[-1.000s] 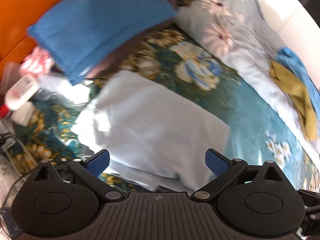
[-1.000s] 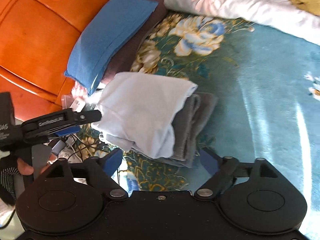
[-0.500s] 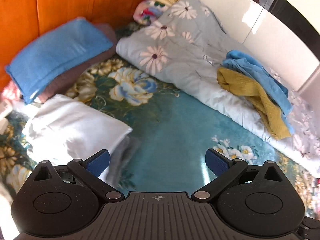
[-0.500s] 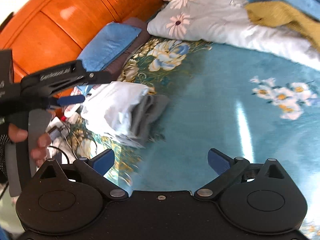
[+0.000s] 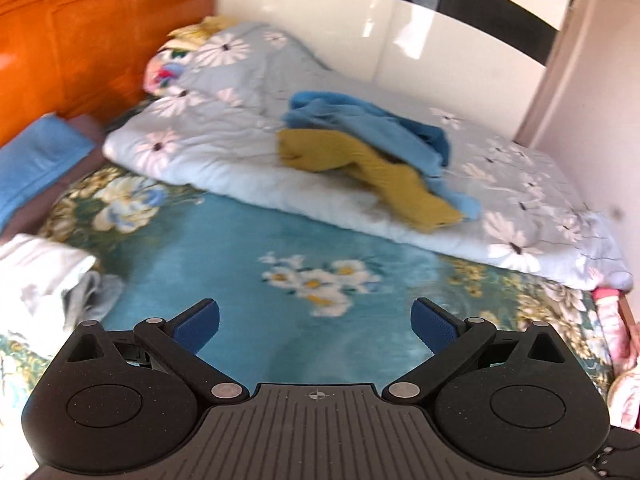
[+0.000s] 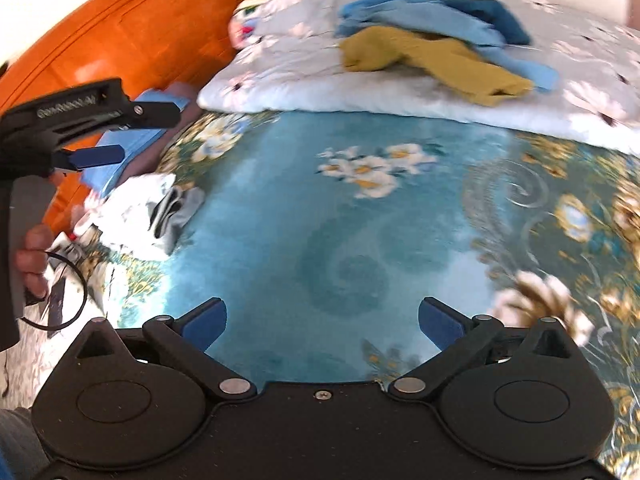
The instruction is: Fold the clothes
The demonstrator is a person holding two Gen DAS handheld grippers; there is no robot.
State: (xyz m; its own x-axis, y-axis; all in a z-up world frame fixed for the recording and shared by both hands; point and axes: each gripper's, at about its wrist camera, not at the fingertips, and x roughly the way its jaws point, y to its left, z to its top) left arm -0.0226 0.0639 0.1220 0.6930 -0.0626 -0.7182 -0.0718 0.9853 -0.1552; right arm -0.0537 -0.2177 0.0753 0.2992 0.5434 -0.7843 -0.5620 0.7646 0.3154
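Observation:
A stack of folded clothes, white on top of grey (image 5: pixel 44 276), lies at the left on the teal floral bedspread (image 5: pixel 248 240); it also shows in the right wrist view (image 6: pixel 144 212). A mustard garment (image 5: pixel 368 172) and a blue garment (image 5: pixel 372 128) lie crumpled on the folded daisy quilt (image 5: pixel 208 148), far ahead; the right wrist view shows the mustard garment (image 6: pixel 432 60) and the blue garment (image 6: pixel 424 12) too. My left gripper (image 5: pixel 316 322) is open and empty above the bedspread; it also shows from the side in the right wrist view (image 6: pixel 96 136). My right gripper (image 6: pixel 322 322) is open and empty.
An orange wooden headboard (image 5: pixel 80 52) stands at the left. A blue pillow (image 5: pixel 36 160) lies on a brown one beside it. A white wall (image 5: pixel 400 40) runs behind the quilt. Small items and a cable (image 6: pixel 68 256) lie by the bed's left edge.
Both grippers have drawn back from the folded stack and swung right toward the quilt. The stack has slid to the left edge of both views; the mustard and blue garments have come toward the centre.

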